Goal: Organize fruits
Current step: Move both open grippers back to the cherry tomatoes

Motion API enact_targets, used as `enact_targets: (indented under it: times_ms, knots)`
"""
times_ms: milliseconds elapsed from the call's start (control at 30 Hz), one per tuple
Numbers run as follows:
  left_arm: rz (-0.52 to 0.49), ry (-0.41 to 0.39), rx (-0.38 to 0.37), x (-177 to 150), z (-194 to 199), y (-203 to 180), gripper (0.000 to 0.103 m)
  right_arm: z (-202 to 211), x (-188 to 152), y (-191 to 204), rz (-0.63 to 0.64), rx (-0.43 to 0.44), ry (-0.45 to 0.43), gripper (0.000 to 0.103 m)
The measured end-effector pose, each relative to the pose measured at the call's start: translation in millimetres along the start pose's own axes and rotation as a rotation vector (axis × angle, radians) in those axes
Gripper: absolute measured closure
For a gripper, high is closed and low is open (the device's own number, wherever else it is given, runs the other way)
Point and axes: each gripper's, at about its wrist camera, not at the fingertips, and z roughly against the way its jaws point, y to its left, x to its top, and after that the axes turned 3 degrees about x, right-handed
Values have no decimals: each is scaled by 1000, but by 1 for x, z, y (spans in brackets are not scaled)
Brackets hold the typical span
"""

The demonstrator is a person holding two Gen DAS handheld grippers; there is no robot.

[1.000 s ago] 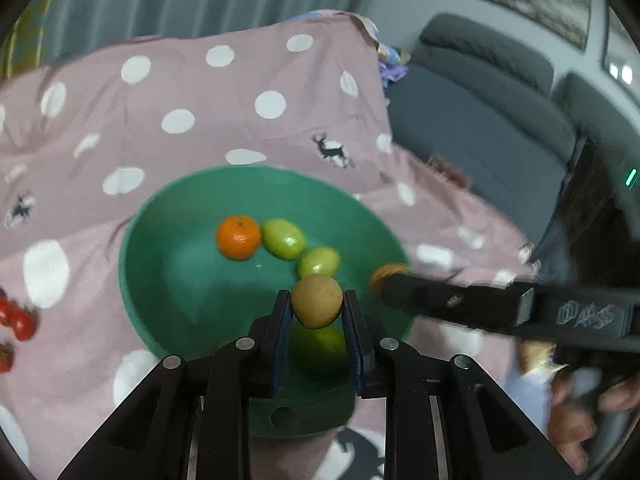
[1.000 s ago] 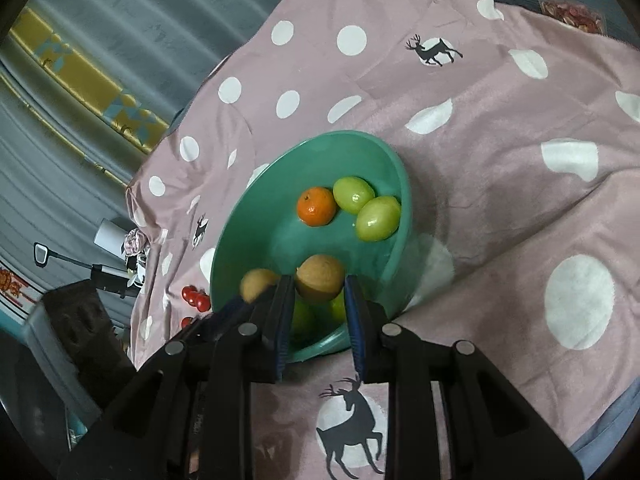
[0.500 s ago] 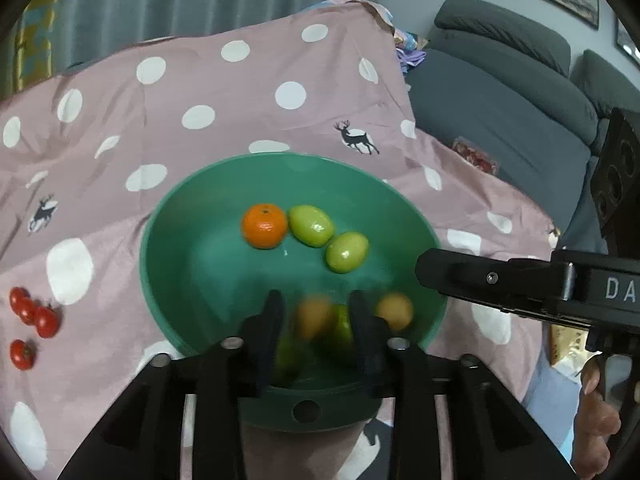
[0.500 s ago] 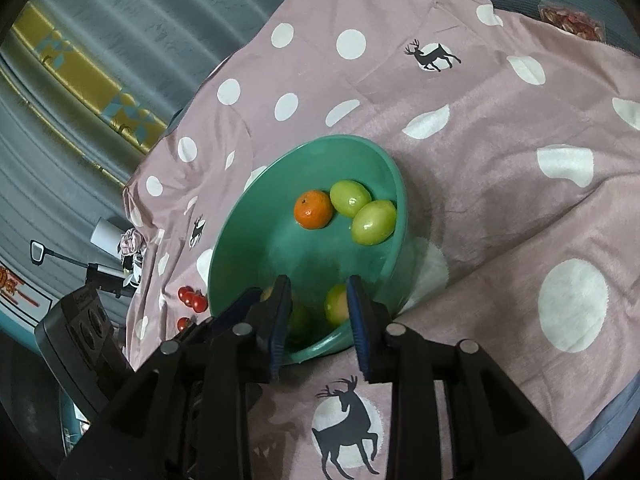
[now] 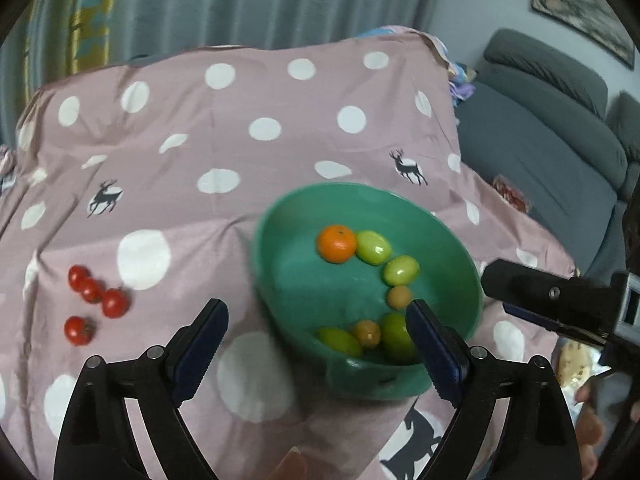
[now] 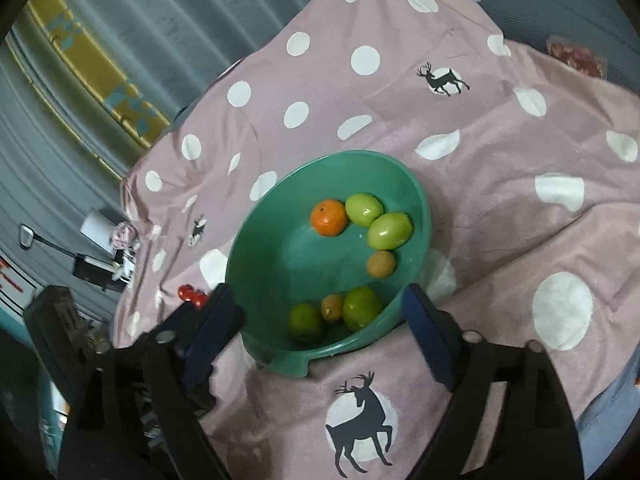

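A green bowl [image 5: 452,240] stands on the pink spotted cloth and also shows in the right wrist view [image 6: 420,200]. It holds an orange [image 5: 337,243], several green fruits [image 5: 373,247] and two small brown fruits [image 5: 399,296]. Several cherry tomatoes [image 5: 115,303] lie on the cloth left of the bowl. My left gripper [image 5: 318,330] is open and empty, above the bowl's near left rim. My right gripper [image 6: 322,312] is open and empty over the bowl's near rim; it also shows in the left wrist view [image 5: 552,304] at the right of the bowl.
The cloth [image 5: 240,160] covers a table whose edge drops off toward a grey sofa [image 5: 560,140] on the right. A curtain [image 5: 240,0] hangs behind. A hand [image 5: 592,432] holds the right gripper's handle.
Both grippers let go of their small brown fruits, which now lie in the bowl. Both jaws opened wide and both grippers drew back; the left one shifted left.
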Motion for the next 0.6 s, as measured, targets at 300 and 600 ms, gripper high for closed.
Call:
enact_targets:
  times_ms: [300,600]
  knots:
    - [-21,44,105,-11,10,24,4,-8,-8,25,63,-34,43,12]
    - [-164,92,163,-41,24,51,4,-31,-23,75,142,29,102,10]
